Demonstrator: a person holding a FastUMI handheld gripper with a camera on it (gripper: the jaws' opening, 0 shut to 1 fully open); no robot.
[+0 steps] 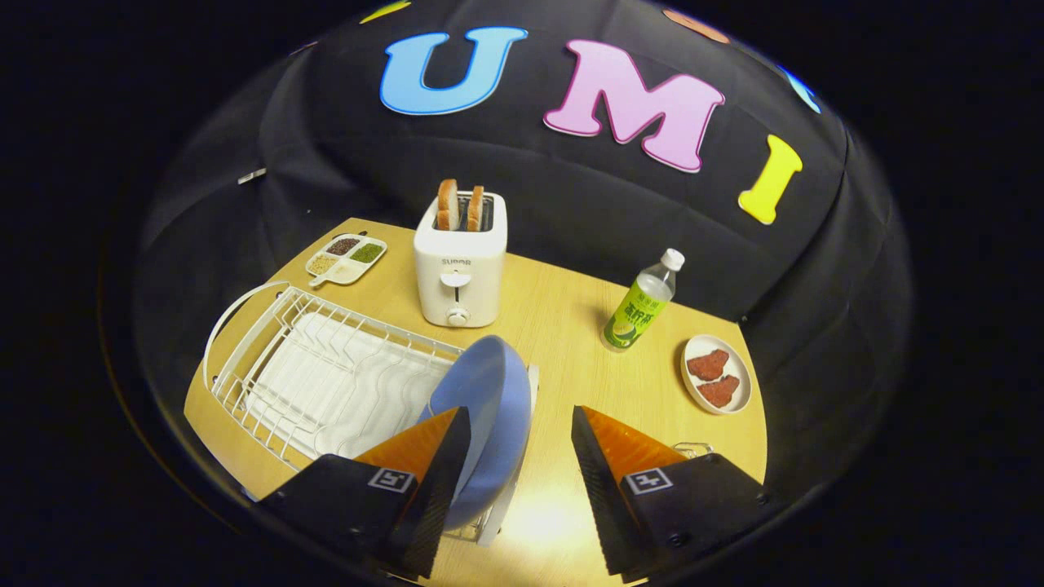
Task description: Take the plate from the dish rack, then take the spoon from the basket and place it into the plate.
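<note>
The claw (520, 424) hangs with its fingers spread wide over the wooden surface (571, 326). A blue plate (489, 391) stands on edge at the near end of the white dish rack (326, 375), just beside one finger. Beyond stand a toaster (459, 261), a bottle (640, 306) and a dish of meat (716, 373).

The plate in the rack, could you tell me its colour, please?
Light blue plate, clearest in the gripper view.

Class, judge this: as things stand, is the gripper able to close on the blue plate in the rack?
Probably yes: the gripper is open, the blue plate stands upright in the dish rack against one finger, nothing between.
</note>
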